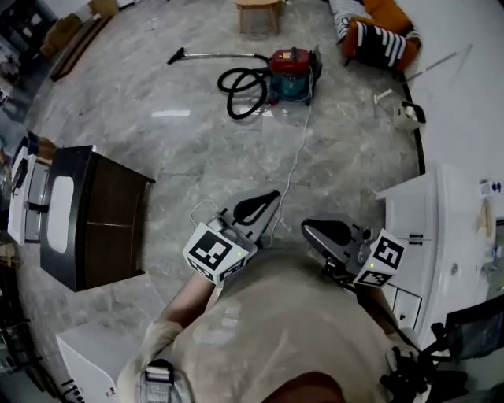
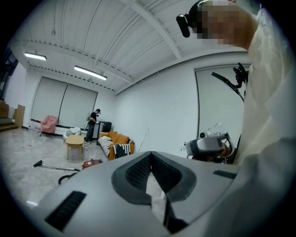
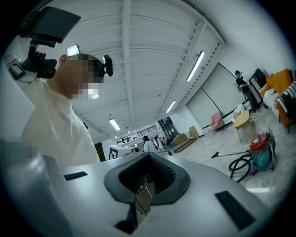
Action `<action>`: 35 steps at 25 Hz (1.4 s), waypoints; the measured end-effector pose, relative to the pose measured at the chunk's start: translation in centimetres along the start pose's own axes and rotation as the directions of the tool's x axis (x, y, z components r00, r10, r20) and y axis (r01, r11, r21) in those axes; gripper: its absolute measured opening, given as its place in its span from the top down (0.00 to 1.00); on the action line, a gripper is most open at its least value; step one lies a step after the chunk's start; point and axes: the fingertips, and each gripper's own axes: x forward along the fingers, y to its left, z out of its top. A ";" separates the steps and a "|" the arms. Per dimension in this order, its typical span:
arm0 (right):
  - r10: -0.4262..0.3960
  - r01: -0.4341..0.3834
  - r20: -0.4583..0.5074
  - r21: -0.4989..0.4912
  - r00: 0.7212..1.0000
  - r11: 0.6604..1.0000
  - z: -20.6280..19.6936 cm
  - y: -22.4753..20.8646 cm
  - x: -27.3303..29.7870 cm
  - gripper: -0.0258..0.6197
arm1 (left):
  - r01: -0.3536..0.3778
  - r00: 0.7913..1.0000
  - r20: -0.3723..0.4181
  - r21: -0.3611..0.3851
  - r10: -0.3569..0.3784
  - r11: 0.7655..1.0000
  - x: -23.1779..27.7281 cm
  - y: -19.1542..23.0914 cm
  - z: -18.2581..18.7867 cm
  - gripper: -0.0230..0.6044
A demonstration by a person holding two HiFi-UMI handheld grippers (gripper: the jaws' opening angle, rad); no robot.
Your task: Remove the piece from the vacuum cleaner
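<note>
The red and teal vacuum cleaner (image 1: 291, 75) stands on the marble floor far ahead. Its black hose (image 1: 242, 92) lies coiled beside it, and the metal wand (image 1: 216, 55) stretches off to the left. Both grippers are held close to the person's chest, far from the vacuum. My left gripper (image 1: 268, 198) is shut with nothing in it, and so is my right gripper (image 1: 311, 229). The vacuum shows small at lower left (image 2: 92, 163) in the left gripper view. In the right gripper view it sits at the right (image 3: 260, 150) with its hose (image 3: 240, 167).
A dark cabinet (image 1: 94, 220) stands to the left and a white counter (image 1: 441, 228) to the right. A white cord (image 1: 295, 157) runs across the floor toward the vacuum. Behind it are a wooden stool (image 1: 258, 12) and an orange sofa (image 1: 378, 31). Another person (image 2: 92, 125) stands far back.
</note>
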 end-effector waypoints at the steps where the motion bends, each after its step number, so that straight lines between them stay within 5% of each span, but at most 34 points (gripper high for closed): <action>1: -0.010 0.009 -0.019 -0.031 1.000 0.999 0.3 -0.3 1.1 0.96 | 0.022 1.000 0.011 -0.005 -0.022 1.000 0.2 1.0 0.5 0.96; 9: -0.126 0.120 -0.050 -0.118 0.991 0.986 0.4 -4.1 6.9 0.96 | 0.232 0.972 0.046 -0.020 -0.231 0.973 1.4 6.9 2.7 0.96; 17: -0.193 0.189 -0.015 -0.144 0.981 0.971 1.7 -6.5 10.9 0.96 | 0.345 0.935 0.084 0.000 -0.344 0.939 0.5 9.8 4.0 0.96; 29: -0.144 0.120 -0.141 -0.170 0.979 0.978 0.7 -8.5 16.1 0.96 | 0.370 0.920 0.147 -0.020 -0.363 0.929 -1.7 12.9 4.9 0.96; 35: -0.155 0.127 -0.144 -0.183 0.977 0.975 0.9 -9.9 16.6 0.96 | 0.384 0.919 0.109 -0.038 -0.379 0.922 -0.6 12.9 4.7 0.96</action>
